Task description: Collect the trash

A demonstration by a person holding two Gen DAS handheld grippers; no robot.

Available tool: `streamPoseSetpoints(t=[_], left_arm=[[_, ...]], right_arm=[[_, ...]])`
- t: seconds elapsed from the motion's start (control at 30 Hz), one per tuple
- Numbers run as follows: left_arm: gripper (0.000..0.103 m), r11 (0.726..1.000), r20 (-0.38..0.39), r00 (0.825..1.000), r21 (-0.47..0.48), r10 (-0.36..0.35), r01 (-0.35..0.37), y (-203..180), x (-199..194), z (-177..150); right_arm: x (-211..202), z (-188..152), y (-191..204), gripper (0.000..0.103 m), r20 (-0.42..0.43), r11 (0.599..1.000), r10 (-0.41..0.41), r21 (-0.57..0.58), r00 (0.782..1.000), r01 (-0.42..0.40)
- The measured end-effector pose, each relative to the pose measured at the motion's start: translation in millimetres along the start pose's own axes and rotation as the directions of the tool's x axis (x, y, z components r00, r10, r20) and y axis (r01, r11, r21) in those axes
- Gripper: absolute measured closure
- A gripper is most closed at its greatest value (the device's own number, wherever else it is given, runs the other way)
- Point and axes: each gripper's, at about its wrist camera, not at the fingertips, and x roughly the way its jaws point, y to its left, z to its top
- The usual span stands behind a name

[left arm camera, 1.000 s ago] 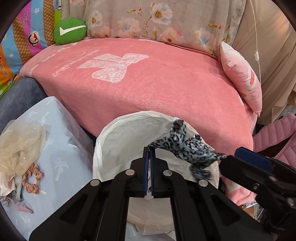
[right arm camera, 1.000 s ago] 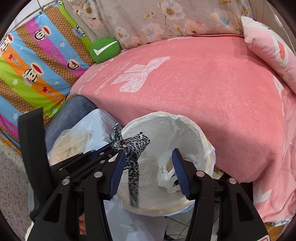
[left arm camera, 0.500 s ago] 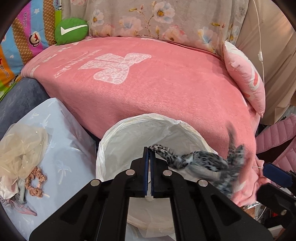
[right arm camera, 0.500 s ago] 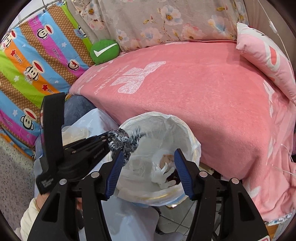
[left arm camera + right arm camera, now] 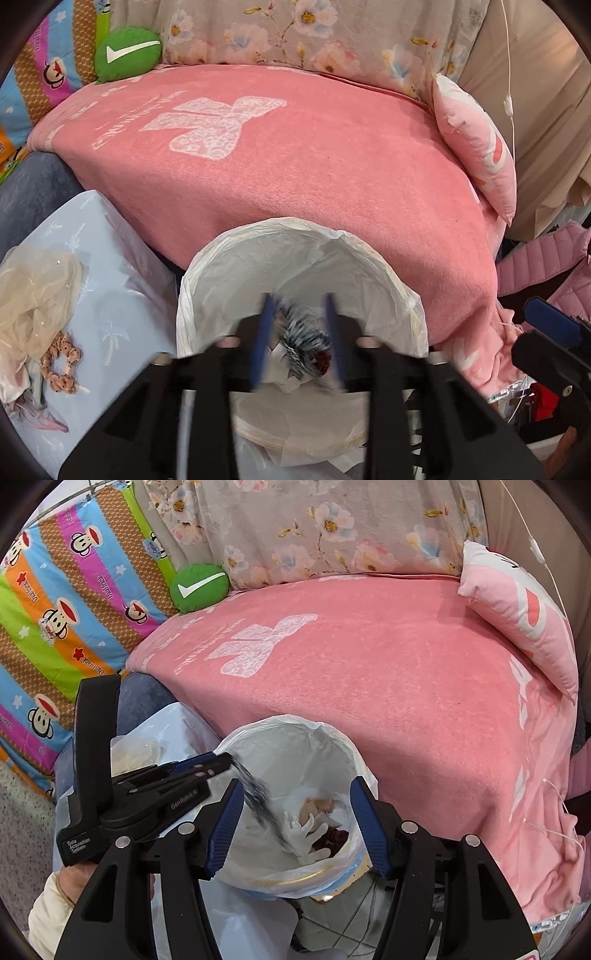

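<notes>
Your left gripper (image 5: 299, 347) has its jaws parted above the lined trash bin (image 5: 369, 258), and the leopard-print strip (image 5: 258, 794), blurred, hangs lengthwise just below them inside the rim. Your right gripper (image 5: 295, 819) is spread wide, holding nothing, beside it.

A big pink blanket (image 5: 314, 166) fills the middle, a green cushion (image 5: 127, 51) sits upper left, and a pink pillow (image 5: 476, 144) leans at right.
</notes>
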Motion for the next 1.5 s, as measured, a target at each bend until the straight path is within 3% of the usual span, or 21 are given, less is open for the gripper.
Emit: streamPoseSetpoints(t=[0.07,0.4,0.8,1.1,1.4,1.5], left_arm=[[0.038,0.999,0.038,0.999,0.008,0.031,-0.031,1,-7,-1],[0.037,0.996,0.080,0.993,0.009,0.092,-0.093,17,-29,-8],[0.037,0.965,0.097,0.969,-0.158,0.228,-0.212,81,-65,-36],[0.037,0.906,0.070,0.939,-0.296,0.336,-0.302,147,-96,-68],[0.037,0.823,0.012,0.902,-0.415,0.431,-0.388,218,-127,-112],[0.031,0.790,-0.011,0.888,-0.452,0.459,-0.414,241,-136,-127]], right_arm=[[1,1,2,0.044,0.003,1.000,-0.004,-0.005,1.000,0.004],[10,4,18,0.044,0.002,0.999,0.016,-0.030,1.000,-0.016],[28,-4,84,0.044,-0.022,0.989,0.068,-0.128,0.997,-0.071],[49,-15,147,0.044,-0.058,0.974,0.114,-0.189,0.992,-0.123],[83,-30,223,0.044,-0.123,0.951,0.159,-0.246,0.980,-0.186],[95,-35,252,0.044,-0.140,0.941,0.175,-0.268,0.975,-0.208]])
